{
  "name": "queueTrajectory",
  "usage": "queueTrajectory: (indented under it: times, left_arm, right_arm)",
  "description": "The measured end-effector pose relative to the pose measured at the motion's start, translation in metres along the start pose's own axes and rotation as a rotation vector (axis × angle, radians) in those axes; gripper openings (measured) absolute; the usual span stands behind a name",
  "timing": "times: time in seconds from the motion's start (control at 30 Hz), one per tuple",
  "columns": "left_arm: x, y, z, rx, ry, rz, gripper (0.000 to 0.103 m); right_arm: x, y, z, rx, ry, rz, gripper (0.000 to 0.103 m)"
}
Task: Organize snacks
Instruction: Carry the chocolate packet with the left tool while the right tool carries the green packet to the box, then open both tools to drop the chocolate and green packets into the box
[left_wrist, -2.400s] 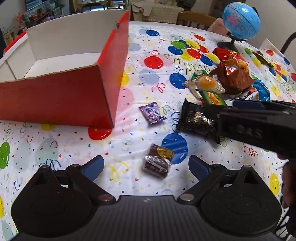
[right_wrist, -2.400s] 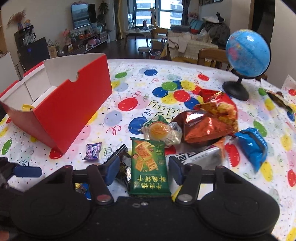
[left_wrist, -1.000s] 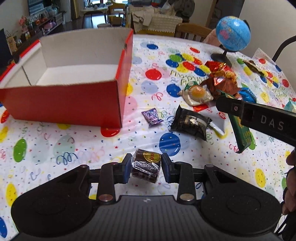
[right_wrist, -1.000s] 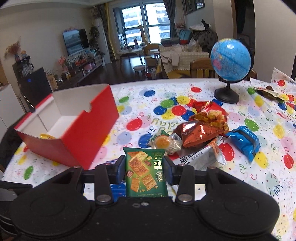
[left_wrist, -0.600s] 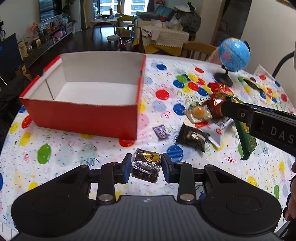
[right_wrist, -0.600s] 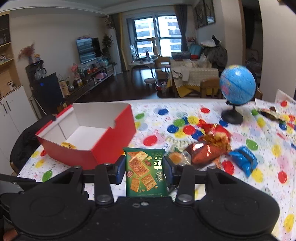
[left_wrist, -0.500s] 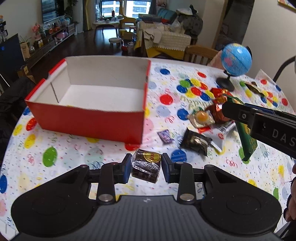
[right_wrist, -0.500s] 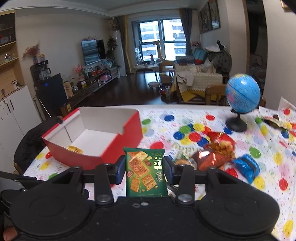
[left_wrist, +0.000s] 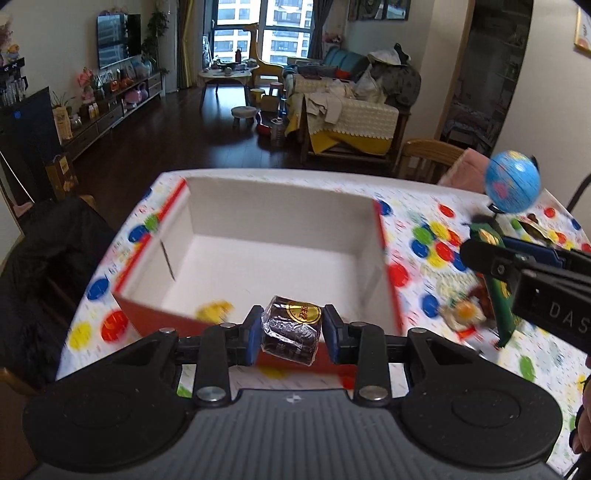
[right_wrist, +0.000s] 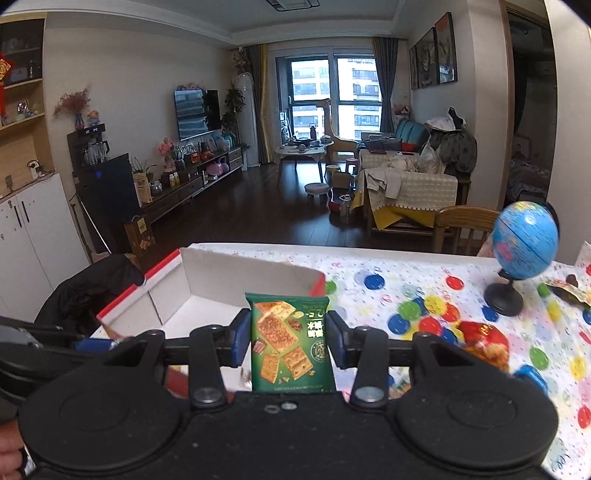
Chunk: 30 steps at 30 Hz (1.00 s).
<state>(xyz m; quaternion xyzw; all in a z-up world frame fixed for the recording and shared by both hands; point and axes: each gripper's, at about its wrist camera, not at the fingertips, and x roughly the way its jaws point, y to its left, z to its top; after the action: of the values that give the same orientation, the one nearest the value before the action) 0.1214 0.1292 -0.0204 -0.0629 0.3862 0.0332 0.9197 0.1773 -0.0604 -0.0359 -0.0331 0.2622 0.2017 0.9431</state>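
We see the desk (left_wrist: 413, 221) under a cloth with coloured balloons. On it stands the red box (left_wrist: 384, 254), white inside, with one small yellow snack (left_wrist: 214, 309) on its floor. A blue globe (right_wrist: 524, 240) stands at the right. Our right tool (right_wrist: 290, 338) is closed on the green cracker packet (right_wrist: 290, 341), holding it upright above the box. Our left tool (left_wrist: 290, 334) grips the dark wrapped cake (left_wrist: 290, 334) at the near wall of the box.
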Motion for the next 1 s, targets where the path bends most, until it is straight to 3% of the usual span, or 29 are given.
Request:
queueTrajectory:
  times: [0.3,0.53,1.0]
  left_arm:
    - [0.054,0.052,0.037,0.039,0.026,0.023,0.033]
    - [0.095,0.081,0.049,0.069,0.082,0.027,0.033]
    - [0.150,0.083,0.041,0.173,0.223,0.006,0.033]
  right_arm:
    - [0.068,0.034,0.013,0.006,0.063,-0.037,0.040]
    - [0.108,0.056,0.010,-0.015,0.126,-0.047,0.040]
    - [0.151,0.081,-0.014,-0.063,0.301,-0.027,0.040]
